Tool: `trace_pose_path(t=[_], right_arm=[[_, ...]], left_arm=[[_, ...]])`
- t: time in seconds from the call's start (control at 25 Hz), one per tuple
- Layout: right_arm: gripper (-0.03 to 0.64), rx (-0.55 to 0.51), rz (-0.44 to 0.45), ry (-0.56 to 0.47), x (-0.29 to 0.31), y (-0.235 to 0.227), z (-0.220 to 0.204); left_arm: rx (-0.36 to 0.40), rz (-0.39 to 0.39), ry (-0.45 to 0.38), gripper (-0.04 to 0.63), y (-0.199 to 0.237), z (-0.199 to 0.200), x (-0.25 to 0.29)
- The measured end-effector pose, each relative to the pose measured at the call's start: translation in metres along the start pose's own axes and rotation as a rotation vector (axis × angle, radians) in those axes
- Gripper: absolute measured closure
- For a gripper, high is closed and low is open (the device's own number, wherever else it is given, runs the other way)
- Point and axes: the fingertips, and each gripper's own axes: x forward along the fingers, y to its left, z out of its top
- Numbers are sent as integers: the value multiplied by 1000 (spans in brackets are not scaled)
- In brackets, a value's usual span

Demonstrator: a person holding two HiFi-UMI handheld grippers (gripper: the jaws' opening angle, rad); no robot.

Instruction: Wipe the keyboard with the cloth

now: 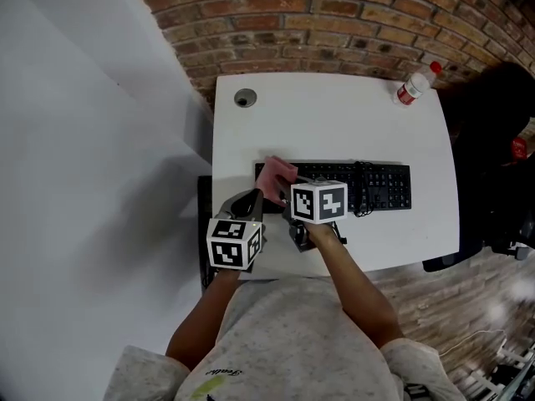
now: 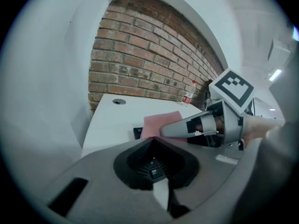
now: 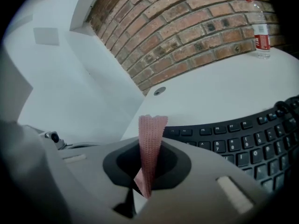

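Observation:
A black keyboard [image 1: 359, 186] lies across the middle of the white table [image 1: 334, 115]. A pink cloth [image 1: 274, 174] rests on the keyboard's left end, and my right gripper [image 1: 284, 186] is shut on it. In the right gripper view the cloth [image 3: 152, 139] stands up as a narrow strip between the jaws, with the keys [image 3: 243, 139] to the right. My left gripper [image 1: 248, 201] hovers by the table's front left corner, shut and holding nothing. The left gripper view shows the cloth [image 2: 161, 124] ahead and the right gripper [image 2: 201, 125] beside it.
A plastic water bottle [image 1: 415, 83] stands at the table's back right corner. A round cable hole [image 1: 244, 98] sits at the back left. A black cable [image 1: 361, 192] is coiled over the keyboard. A dark chair [image 1: 493, 140] stands right of the table, with a brick wall [image 1: 334, 15] behind.

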Motion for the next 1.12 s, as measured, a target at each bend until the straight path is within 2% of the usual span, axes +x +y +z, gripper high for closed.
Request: trace_pose_path(t=[0.52,1.12], right_arm=[[597,14,-84,-54,-23,-23,0],[597,21,-94,-109,-54,-56,1]], left_arm=[[47,-68,3,598,-20,1,5],[65,-81,-3,598,-56,2,25]])
